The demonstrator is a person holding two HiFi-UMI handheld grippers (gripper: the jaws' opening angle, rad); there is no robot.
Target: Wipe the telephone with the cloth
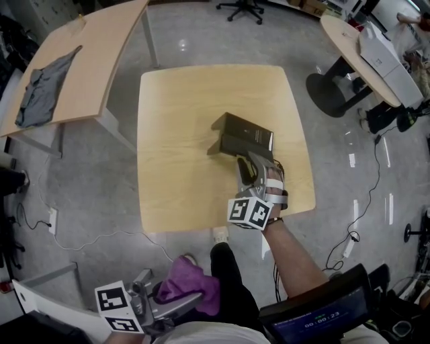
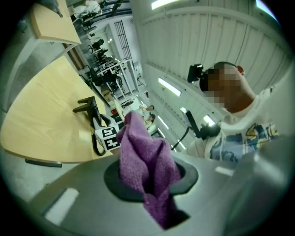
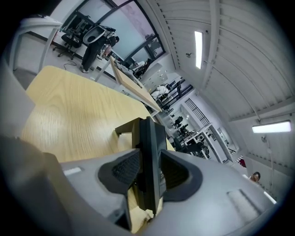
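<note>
The telephone [image 1: 245,138], a dark flat unit on a stand, rests near the right edge of the square wooden table [image 1: 181,114]. My right gripper [image 1: 250,161] reaches onto its near end. In the right gripper view the telephone [image 3: 150,156] stands edge-on between the pads of the right gripper [image 3: 150,171], which lie close on both sides without clearly pressing. My left gripper [image 1: 191,300] hangs below the table's near edge, shut on a bunched purple cloth [image 1: 189,285]. The purple cloth [image 2: 147,166] fills the left gripper [image 2: 150,179] in its own view, where the telephone [image 2: 90,108] shows far off.
A second wooden desk [image 1: 101,60] at the left carries a grey garment [image 1: 44,91]. A round table with a white machine [image 1: 386,57] stands at the top right. An office chair base [image 1: 242,8] is at the top. Cables lie on the floor, and a screen [image 1: 322,316] sits by my right arm.
</note>
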